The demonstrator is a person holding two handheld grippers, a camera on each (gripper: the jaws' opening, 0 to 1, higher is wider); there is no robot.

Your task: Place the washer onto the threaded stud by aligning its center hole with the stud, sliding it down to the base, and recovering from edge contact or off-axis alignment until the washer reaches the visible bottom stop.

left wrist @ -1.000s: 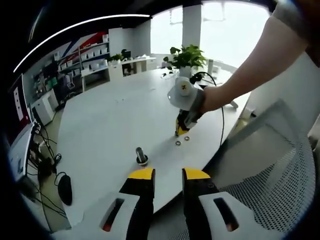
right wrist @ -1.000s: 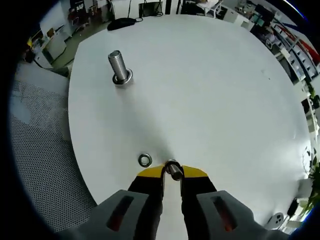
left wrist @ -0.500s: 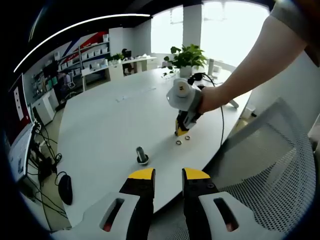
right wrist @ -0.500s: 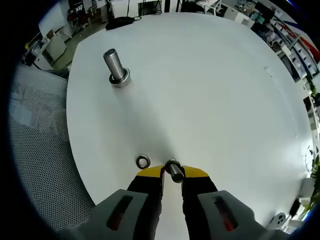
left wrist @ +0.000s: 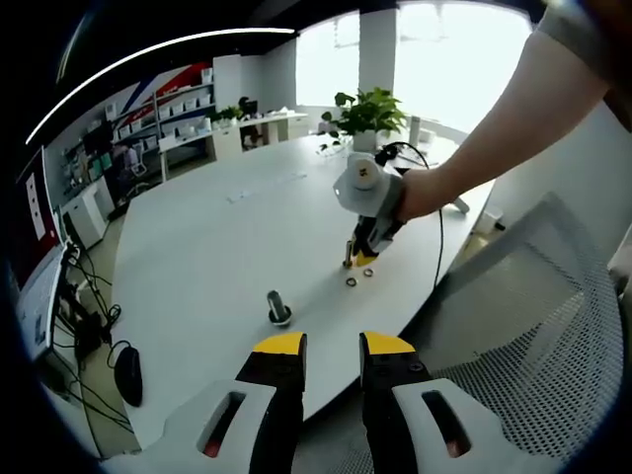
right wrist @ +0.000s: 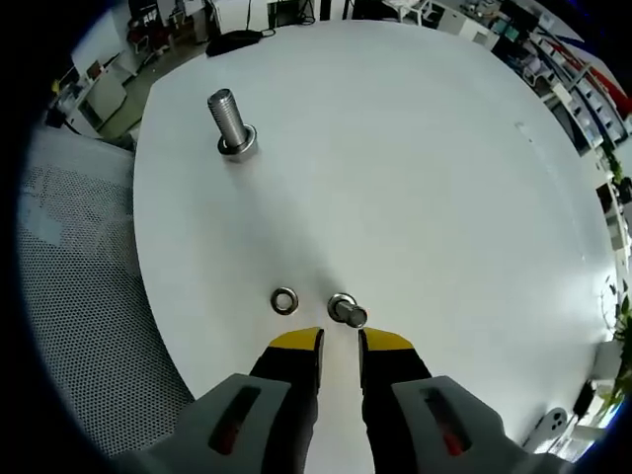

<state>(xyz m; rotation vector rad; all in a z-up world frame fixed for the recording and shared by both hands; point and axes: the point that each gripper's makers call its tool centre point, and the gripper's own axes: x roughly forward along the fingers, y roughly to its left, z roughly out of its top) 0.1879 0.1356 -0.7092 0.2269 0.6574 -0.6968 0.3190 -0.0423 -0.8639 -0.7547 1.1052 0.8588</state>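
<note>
In the right gripper view, the right gripper sits at bottom centre, its yellow-tipped fingers narrowly parted and holding nothing, just short of a small stud standing on the white bench. A loose washer lies just left of that stud, while a taller threaded stud stands upper left. In the left gripper view, the left gripper hangs bottom centre, fingers slightly apart and empty, with a potted plant at the far edge.

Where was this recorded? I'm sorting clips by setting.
Probably an open office or lab: a large white table with a mesh chair beside it, shelving units along the far wall, and a potted plant near bright windows.
</note>
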